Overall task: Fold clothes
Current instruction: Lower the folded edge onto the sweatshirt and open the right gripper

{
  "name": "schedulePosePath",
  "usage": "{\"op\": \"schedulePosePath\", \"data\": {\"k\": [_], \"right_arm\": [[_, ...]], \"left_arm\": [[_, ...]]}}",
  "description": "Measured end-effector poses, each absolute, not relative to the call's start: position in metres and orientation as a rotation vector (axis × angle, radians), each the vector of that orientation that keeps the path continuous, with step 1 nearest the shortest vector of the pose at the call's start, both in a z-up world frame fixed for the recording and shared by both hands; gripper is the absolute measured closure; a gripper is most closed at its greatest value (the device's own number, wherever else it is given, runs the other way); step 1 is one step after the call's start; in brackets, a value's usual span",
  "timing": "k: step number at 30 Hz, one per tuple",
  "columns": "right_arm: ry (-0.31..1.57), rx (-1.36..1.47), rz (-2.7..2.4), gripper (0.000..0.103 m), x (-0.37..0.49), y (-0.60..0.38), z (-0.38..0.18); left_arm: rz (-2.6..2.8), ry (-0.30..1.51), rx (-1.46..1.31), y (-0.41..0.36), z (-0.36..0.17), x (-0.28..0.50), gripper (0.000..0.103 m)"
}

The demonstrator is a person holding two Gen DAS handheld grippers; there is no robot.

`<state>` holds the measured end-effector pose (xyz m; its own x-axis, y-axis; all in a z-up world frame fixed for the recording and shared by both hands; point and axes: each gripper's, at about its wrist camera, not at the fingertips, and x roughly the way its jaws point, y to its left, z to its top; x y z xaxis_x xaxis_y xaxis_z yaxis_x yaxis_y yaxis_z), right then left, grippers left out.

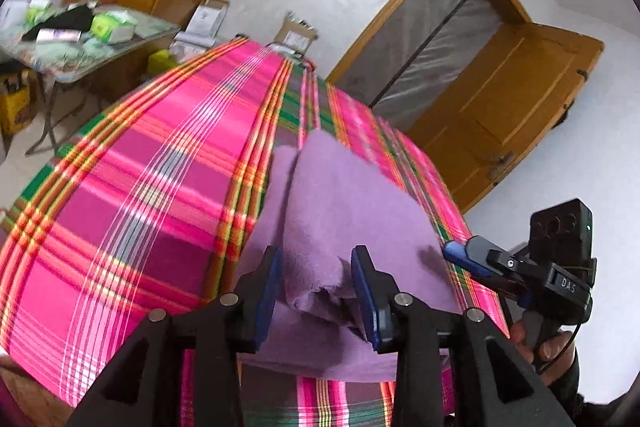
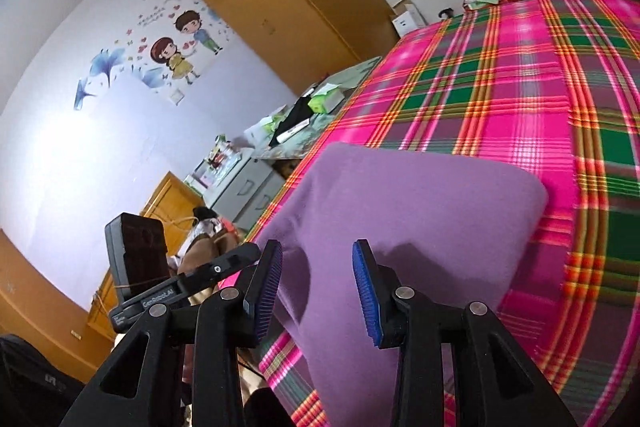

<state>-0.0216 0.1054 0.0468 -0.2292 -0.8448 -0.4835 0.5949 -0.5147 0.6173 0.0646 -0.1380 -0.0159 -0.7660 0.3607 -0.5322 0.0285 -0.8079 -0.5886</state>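
A purple fleece garment, already folded into a thick pad, is seen on the near part of the plaid bedspread. The left gripper is spread wide around a bunched near edge, unpinched; the right gripper is open above the cloth. Soft, light, limp handling is expected; a corner or doubled edge is best taken.

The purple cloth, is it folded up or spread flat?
Folded: the purple cloth lies doubled into a thick pad, layered edges showing.
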Motion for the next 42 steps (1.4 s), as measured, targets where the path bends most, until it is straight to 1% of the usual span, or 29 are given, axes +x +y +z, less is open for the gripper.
{"op": "schedulePosePath", "data": {"k": [1,2,4,6,9,12,15,17,20,27,28,29,30,31,32,34,36,40,42], "right_arm": [[-0.378,1.0,-1.894,0.064,-0.022,0.108,0.046],[-0.384,1.001,-1.901,0.064,-0.023,0.111,0.045],[-0.397,1.005,-1.909,0.064,-0.025,0.116,0.042],[-0.407,1.005,-1.918,0.064,-0.026,0.121,0.041],[-0.415,0.998,-1.926,0.064,-0.026,0.127,0.04],[-0.385,0.996,-1.951,0.064,-0.025,0.128,0.035],[-0.35,1.003,-1.98,0.065,-0.027,0.128,0.025],[-0.337,1.01,-1.987,0.067,-0.029,0.128,0.02],[-0.324,1.014,-1.995,0.069,-0.03,0.129,0.019],[-0.351,0.961,-2.045,0.069,-0.05,0.138,0.023],[-0.37,0.977,-2.049,0.071,-0.06,0.139,0.018],[-0.391,0.995,-2.052,0.082,-0.069,0.141,0.013],[-0.43,1.023,-2.047,0.088,-0.079,0.145,0.005],[-0.47,1.051,-2.041,0.101,-0.089,0.148,-0.002],[-0.511,1.071,-2.035,0.103,-0.098,0.152,-0.009],[-0.57,1.085,-2.02,0.103,-0.107,0.157,-0.013],[-0.554,1.042,-2.032,0.096,-0.1,0.158,-0.003],[-0.447,0.926,-1.945,0.096,-0.066,0.151,0.02],[-0.408,0.915,-1.869,0.096,-0.05,0.145,0.021]], "left_arm": [[2.641,-0.891,-0.99,-0.139,-0.018,0.064,0.083],[2.643,-0.901,-1.0,-0.143,-0.021,0.065,0.09],[2.631,-0.919,-1.004,-0.147,-0.024,0.069,0.091],[2.612,-0.931,-0.998,-0.15,-0.026,0.072,0.092],[2.617,-0.871,-1.015,-0.149,-0.03,0.072,0.092],[2.612,-0.849,-1.071,-0.15,-0.044,0.061,0.092],[2.606,-0.853,-1.062,-0.151,-0.047,0.061,0.092],[2.603,-0.856,-1.056,-0.151,-0.049,0.061,0.092],[2.612,-0.845,-1.055,-0.15,-0.047,0.063,0.092],[2.633,-0.816,-1.057,-0.149,-0.045,0.066,0.092],[2.634,-0.812,-1.057,-0.15,-0.044,0.067,0.092],[2.636,-0.807,-1.058,-0.15,-0.045,0.069,0.092],[2.637,-0.803,-1.059,-0.149,-0.045,0.069,0.092],[2.637,-0.802,-1.061,-0.149,-0.045,0.068,0.091],[2.638,-0.801,-1.064,-0.149,-0.044,0.068,0.091],[2.648,-0.782,-1.075,-0.147,-0.042,0.069,0.09],[2.665,-0.763,-1.081,-0.146,-0.039,0.07,0.09],[2.704,-0.716,-1.084,-0.144,-0.031,0.076,0.09],[2.722,-0.694,-1.083,-0.143,-0.028,0.079,0.09]]}}
